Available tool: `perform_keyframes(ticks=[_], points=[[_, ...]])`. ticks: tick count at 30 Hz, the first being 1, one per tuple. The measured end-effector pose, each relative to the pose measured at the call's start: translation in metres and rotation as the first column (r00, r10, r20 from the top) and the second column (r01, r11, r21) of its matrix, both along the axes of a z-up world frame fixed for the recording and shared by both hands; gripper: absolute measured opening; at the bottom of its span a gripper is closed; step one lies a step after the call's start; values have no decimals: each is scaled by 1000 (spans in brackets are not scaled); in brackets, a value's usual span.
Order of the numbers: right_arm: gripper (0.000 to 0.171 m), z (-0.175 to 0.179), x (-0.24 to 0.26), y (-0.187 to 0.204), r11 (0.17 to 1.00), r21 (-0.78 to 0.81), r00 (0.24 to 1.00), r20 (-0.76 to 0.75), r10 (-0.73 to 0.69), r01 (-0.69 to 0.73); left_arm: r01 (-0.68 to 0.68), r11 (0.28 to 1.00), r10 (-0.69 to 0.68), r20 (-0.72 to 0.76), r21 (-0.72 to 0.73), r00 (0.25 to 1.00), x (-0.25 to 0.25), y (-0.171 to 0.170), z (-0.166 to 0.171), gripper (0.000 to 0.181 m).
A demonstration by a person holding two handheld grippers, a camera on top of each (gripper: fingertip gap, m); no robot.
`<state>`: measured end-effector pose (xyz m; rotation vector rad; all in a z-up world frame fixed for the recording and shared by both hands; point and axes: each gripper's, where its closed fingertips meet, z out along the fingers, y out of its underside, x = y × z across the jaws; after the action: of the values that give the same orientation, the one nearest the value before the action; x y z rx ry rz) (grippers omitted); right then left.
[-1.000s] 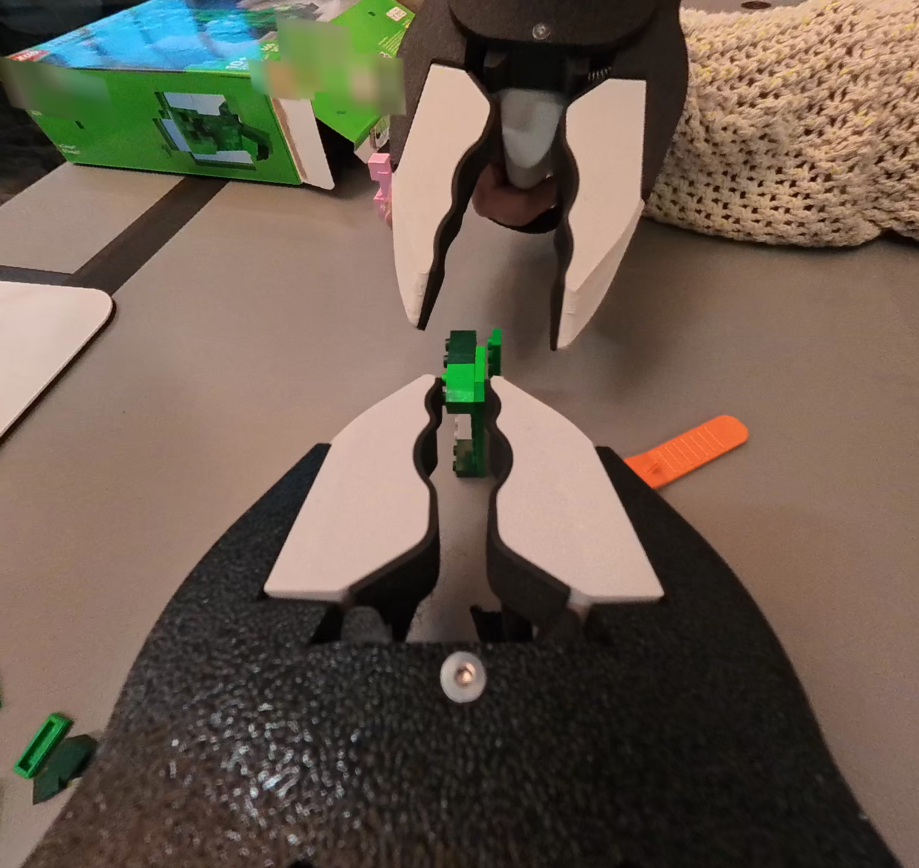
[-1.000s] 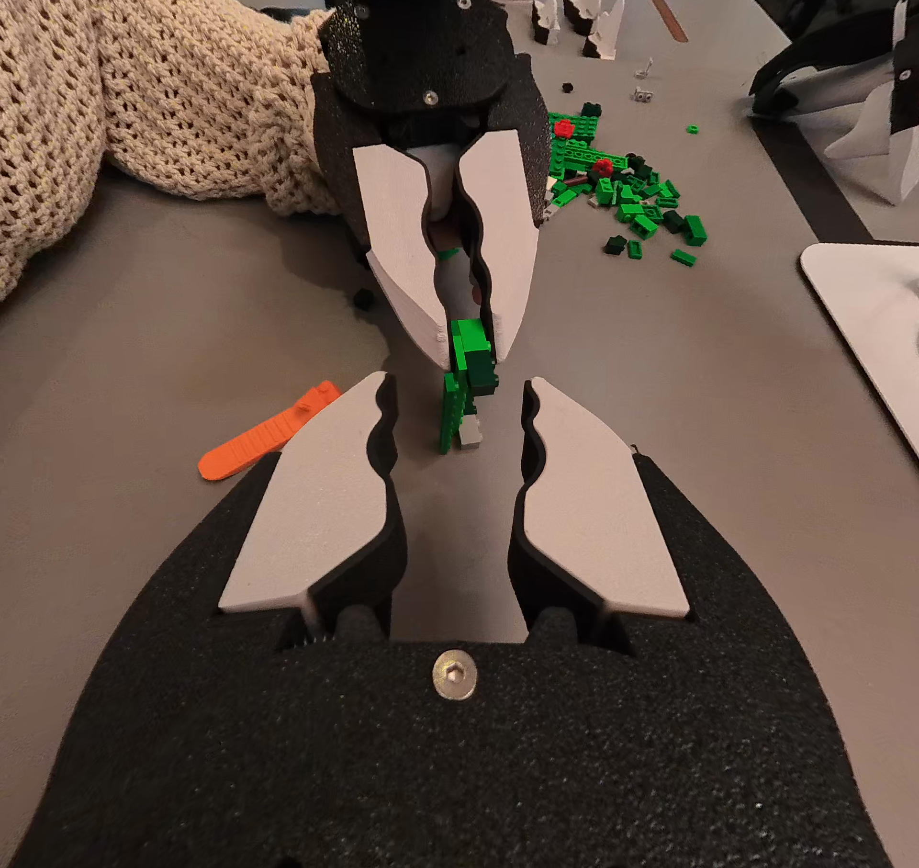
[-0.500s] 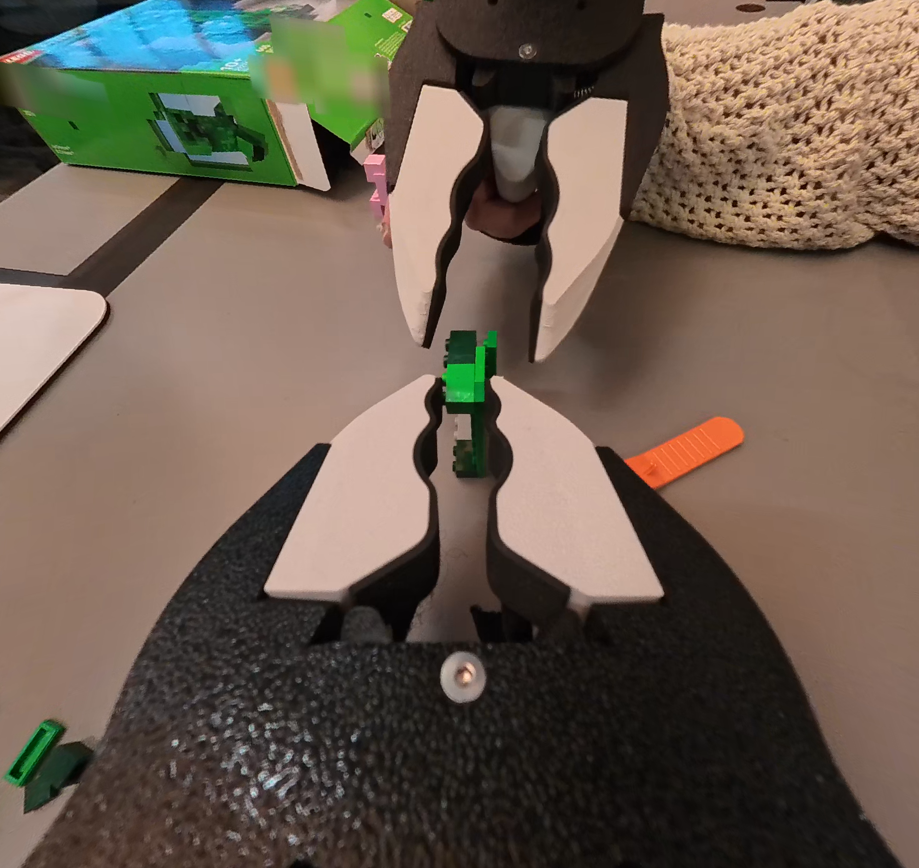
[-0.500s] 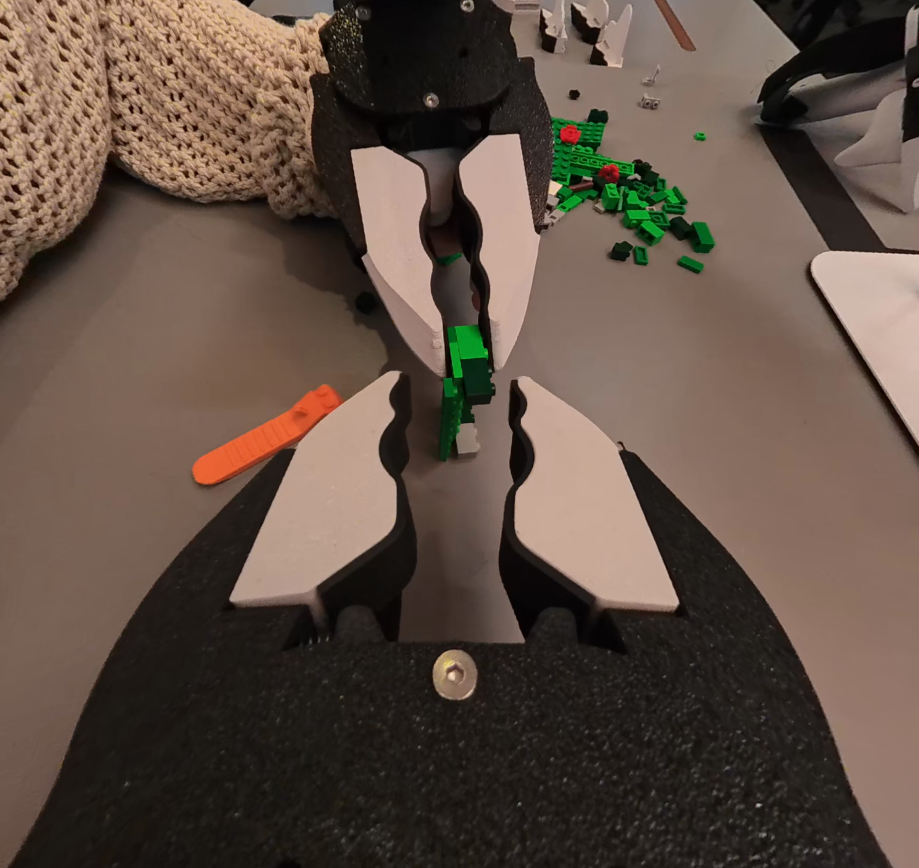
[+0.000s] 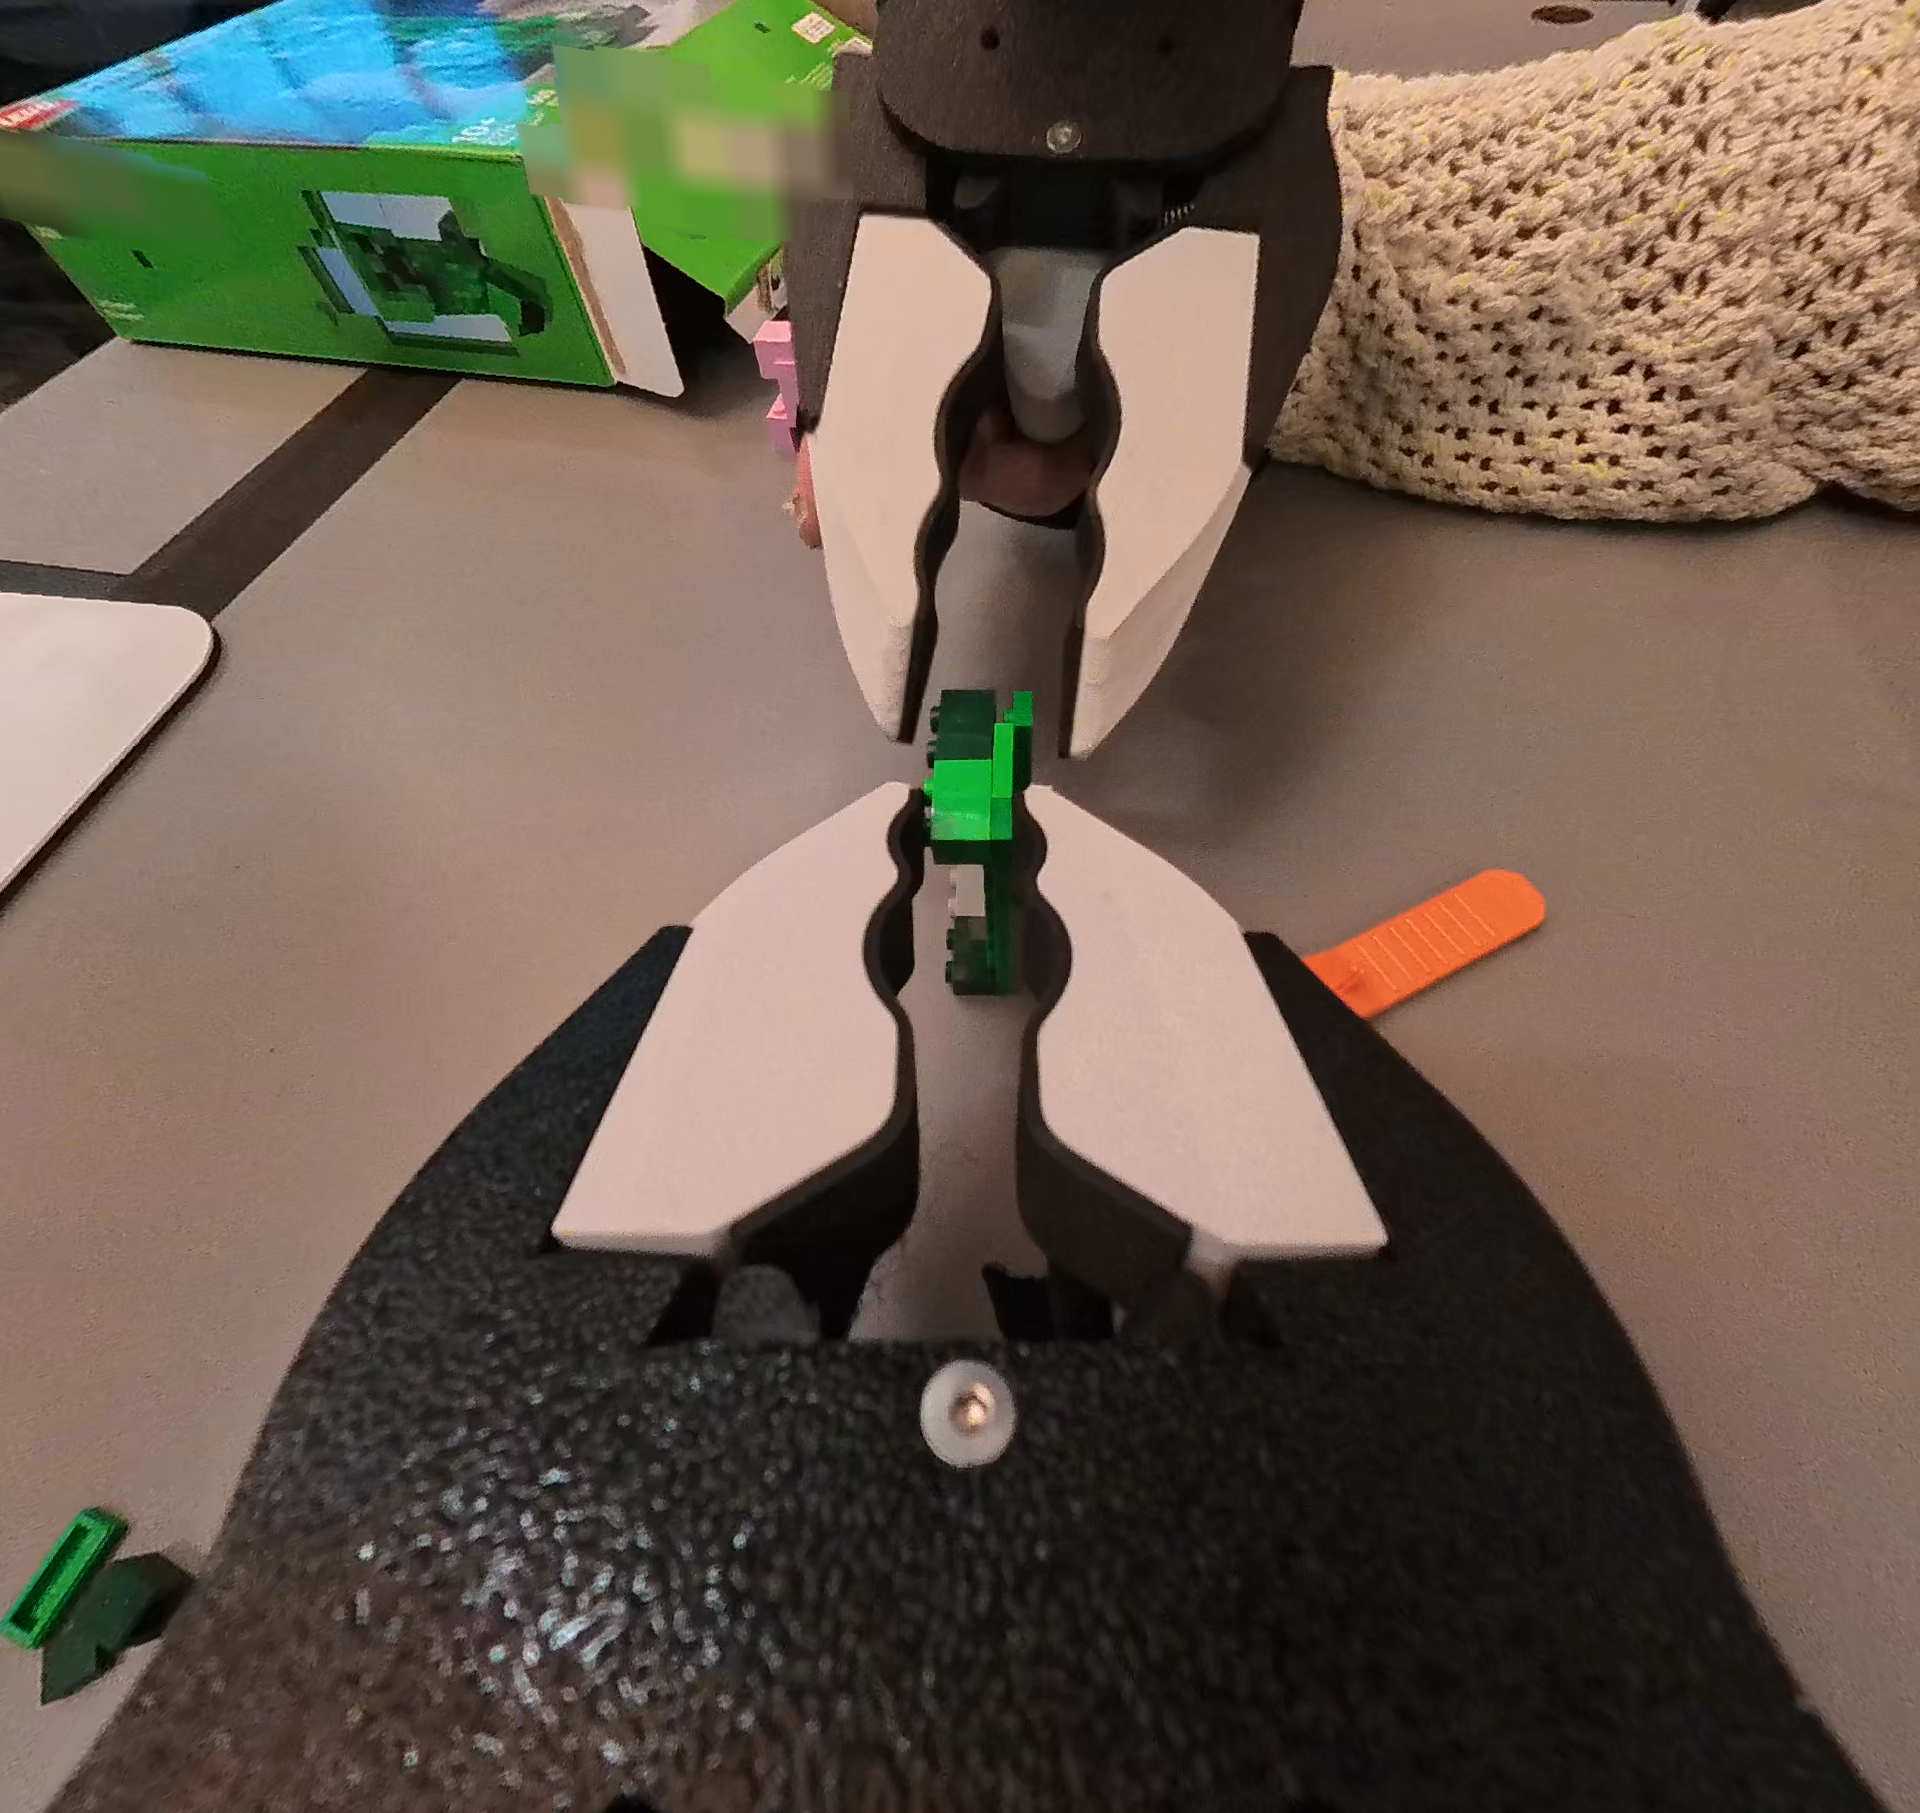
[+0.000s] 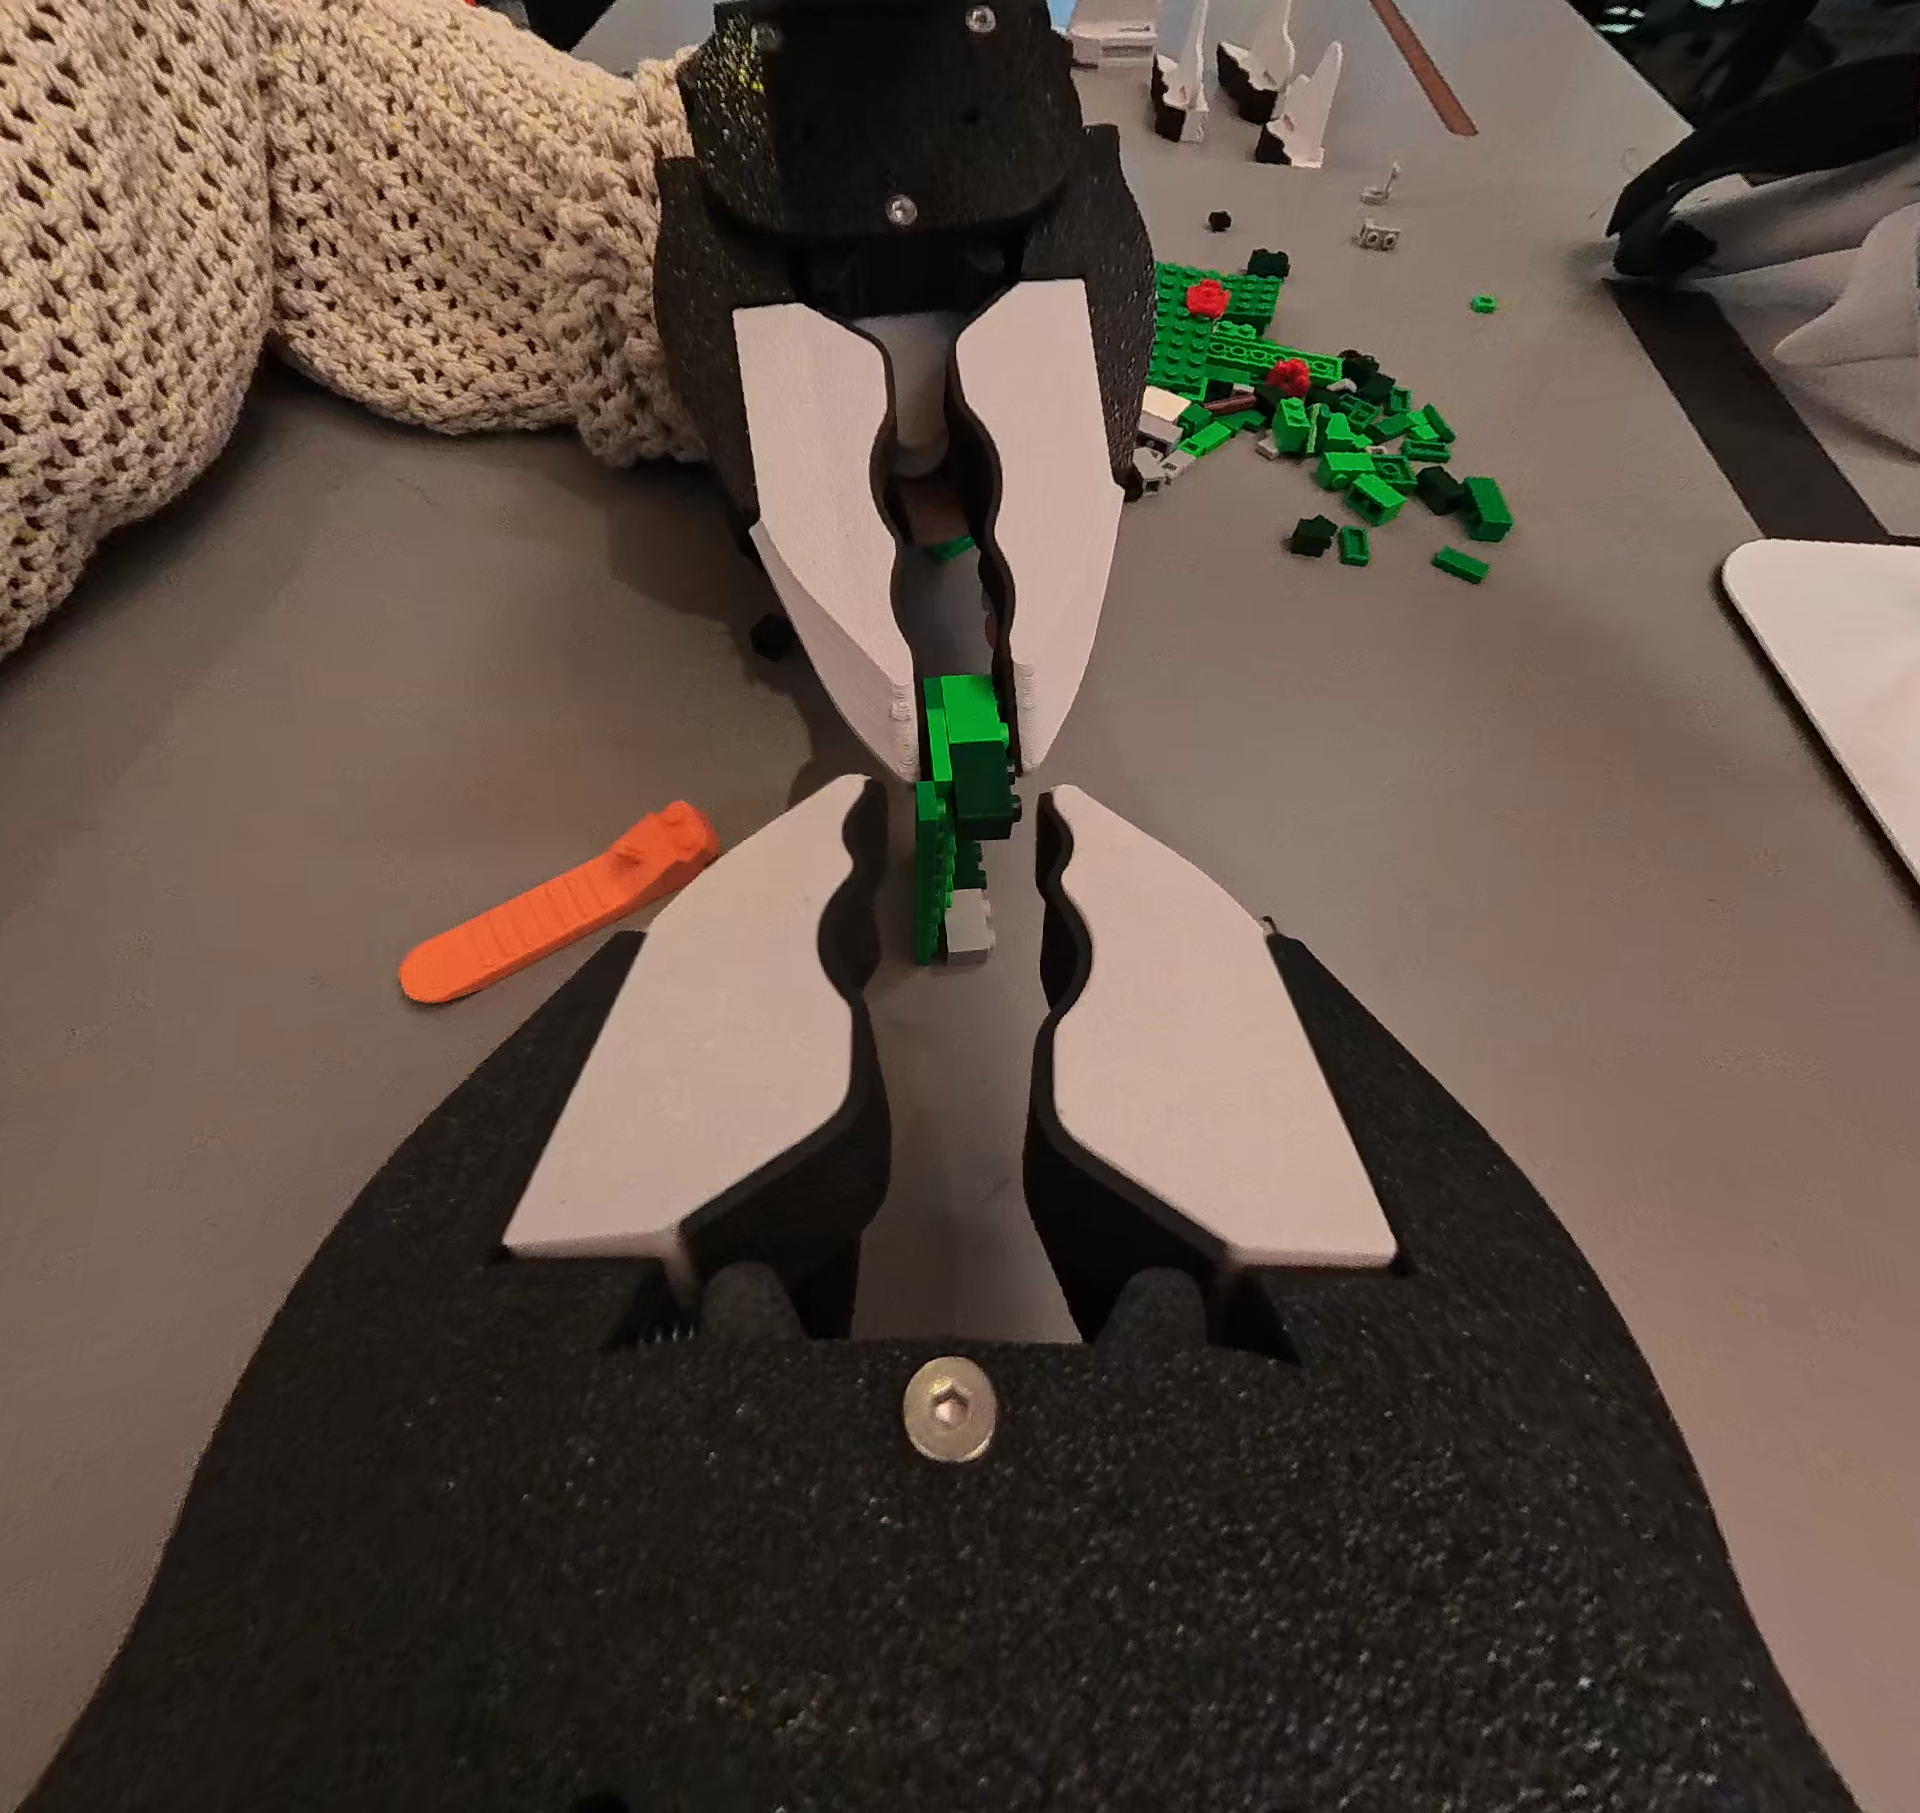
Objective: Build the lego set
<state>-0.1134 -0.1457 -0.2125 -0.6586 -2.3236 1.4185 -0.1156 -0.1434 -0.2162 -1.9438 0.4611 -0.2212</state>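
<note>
Lego piece: a small green build is seen standing upright on the grey table, well away from its edges, long axis vertical.
Left gripper: the left gripper is closed on the lego piece, clamped by its fingertips around the middle; the bright green top is left sticking out above them.
Right gripper: the right gripper is held partly open, its fingertips on either side of the lego piece, apparently without touching; nothing is gripped.
Key relation: the lego piece lies straight ahead of both grippers, which face each other tip to tip across it. The exposed upper blocks are nearest the right gripper, so closing on them is judged to be the coming move.
Orange tool: a flat orange lever is left lying just beside the grippers.
Loose bricks: a heap of green bricks is spread farther back on the table.
Box: a green carton is seen toward the far edge.
</note>
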Motion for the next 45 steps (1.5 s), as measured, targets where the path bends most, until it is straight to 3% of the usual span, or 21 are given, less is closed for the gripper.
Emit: perform_keyframes(ticks=[14,22,28,38,39,43,45], points=[[17,-3,-1,0,1000,0,1000,-4,9,-9,5,1000,-5,3,-6,1000,1,0,0,15],[16,-3,0,0,1000,-17,1000,-3,15,-15,6,1000,-6,5,-4,1000,1,0,0,15],[15,-2,0,0,993,-115,1000,-15,12,-13,11,1000,-11,6,2,1000,2,0,-1,15],[15,-2,1,0,994,-108,999,-27,19,-22,8,1000,-8,8,5,1000,3,1,-1,15],[15,-2,1,1,994,-105,1000,-26,17,-20,6,1000,-6,19,5,1000,2,2,-1,15],[45,-14,3,5,999,-46,1000,30,9,-7,-13,998,7,103,56,995,-3,2,10,15],[45,-16,5,4,999,-46,998,53,16,-13,-12,995,-8,197,99,980,-6,0,24,15]])
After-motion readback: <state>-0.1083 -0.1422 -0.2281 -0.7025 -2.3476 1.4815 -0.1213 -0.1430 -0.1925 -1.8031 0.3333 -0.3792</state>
